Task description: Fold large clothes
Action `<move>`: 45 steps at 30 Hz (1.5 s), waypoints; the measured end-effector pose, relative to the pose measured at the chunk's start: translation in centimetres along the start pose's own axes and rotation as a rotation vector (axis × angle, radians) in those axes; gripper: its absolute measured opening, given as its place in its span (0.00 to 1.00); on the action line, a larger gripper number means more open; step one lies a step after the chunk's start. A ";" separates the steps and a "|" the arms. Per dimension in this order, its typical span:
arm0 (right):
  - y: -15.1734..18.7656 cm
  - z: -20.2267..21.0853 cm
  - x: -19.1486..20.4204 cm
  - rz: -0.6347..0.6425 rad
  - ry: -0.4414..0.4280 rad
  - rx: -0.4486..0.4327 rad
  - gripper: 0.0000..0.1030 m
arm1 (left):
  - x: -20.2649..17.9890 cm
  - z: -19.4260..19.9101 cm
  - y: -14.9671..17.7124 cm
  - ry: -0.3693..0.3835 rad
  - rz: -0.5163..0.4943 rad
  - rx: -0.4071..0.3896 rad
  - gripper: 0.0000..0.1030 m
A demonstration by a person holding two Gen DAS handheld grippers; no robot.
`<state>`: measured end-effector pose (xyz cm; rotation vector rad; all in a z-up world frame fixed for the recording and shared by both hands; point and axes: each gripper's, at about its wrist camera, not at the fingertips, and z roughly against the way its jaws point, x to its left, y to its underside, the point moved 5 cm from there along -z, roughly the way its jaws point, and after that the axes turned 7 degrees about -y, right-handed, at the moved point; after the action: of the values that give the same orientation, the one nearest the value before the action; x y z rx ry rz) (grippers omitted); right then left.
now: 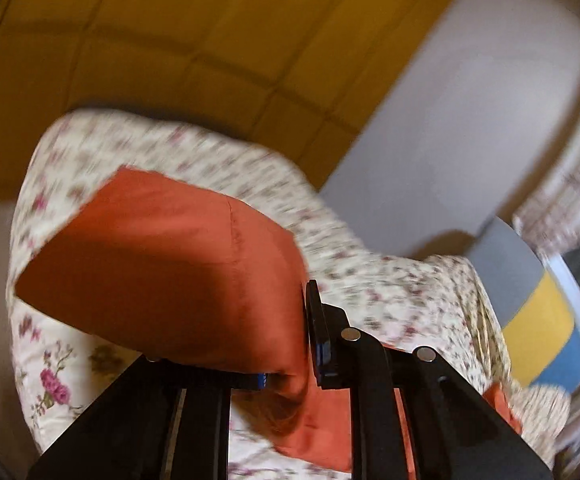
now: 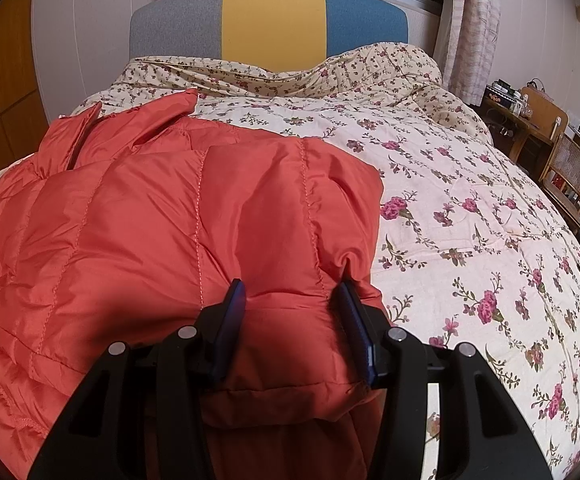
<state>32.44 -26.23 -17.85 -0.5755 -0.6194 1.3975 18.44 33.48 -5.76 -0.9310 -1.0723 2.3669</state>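
No readable brand, label or writing. Orange quilted puffer jacket (image 2: 178,232) spread on floral quilted bedspread (image 2: 470,216), long axis running from near edge up-left toward grey-yellow-blue headboard (image 2: 270,24). Left gripper (image 1: 290,344) clamped on lifted jacket fabric; right gripper (image 2: 292,296) half-apart, pads pressed into jacket's puffy near hem.

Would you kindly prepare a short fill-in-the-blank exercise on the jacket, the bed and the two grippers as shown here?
1. The quilted jacket being folded is ____ in colour.
2. It lies on a quilt printed with a ____ pattern.
3. The headboard has grey, ____ and blue panels.
4. The left gripper is shut on the jacket's ____, while the right gripper presses into the padding.

Missing words: orange; floral; yellow; fabric
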 end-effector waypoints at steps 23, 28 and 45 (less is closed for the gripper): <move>-0.1 0.0 -0.1 -0.012 -0.013 -0.005 0.47 | -22.4 10.9 14.9 0.309 -0.833 -0.203 0.16; -0.1 0.0 -0.1 -0.014 -0.015 -0.006 0.47 | -25.6 11.5 19.3 0.338 -0.961 -0.159 0.16; -0.1 0.0 -0.1 -0.019 -0.019 -0.008 0.47 | -29.7 12.3 32.6 0.432 -1.286 -0.064 0.15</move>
<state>32.49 -26.37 -17.84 -0.5623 -0.6444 1.3840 28.71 -10.61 -12.47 -0.4534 -1.0651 1.0304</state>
